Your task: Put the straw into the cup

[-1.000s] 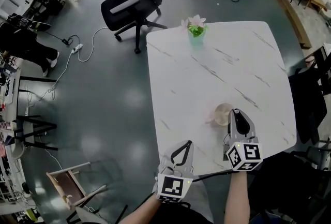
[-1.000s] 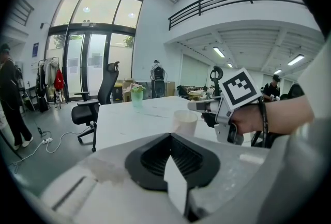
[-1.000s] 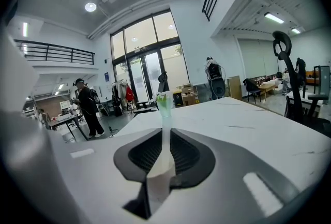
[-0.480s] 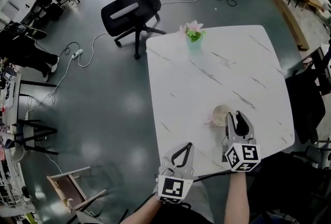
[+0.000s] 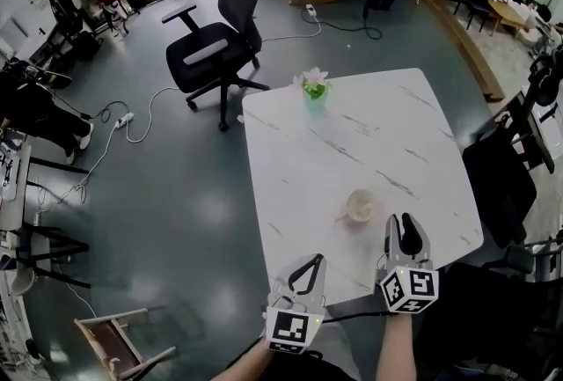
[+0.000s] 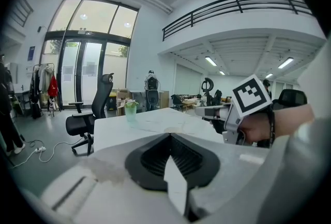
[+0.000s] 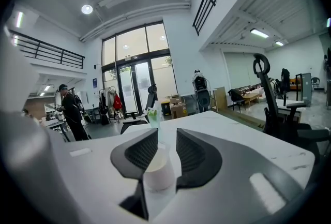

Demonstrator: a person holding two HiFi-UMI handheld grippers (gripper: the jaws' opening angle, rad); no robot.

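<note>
A pale cup stands on the white marble table, near its front edge. A thin pale sliver juts from the cup's left side; I cannot tell whether it is the straw. My right gripper hovers just right of and behind the cup, clear of it. Its jaws are closing with a gap still between them and nothing in it. In the right gripper view the cup shows ahead, past the right gripper. My left gripper is shut and empty at the table's front edge, its tips meeting.
A small vase of flowers stands at the table's far edge. A black office chair is beyond the table's far left corner, another dark chair at its right side. Cables lie on the grey floor.
The right gripper has drawn back from the cup, where its tips were right beside it, and its jaws stand wider. Both grippers have risen a little. The cup stays on the table.
</note>
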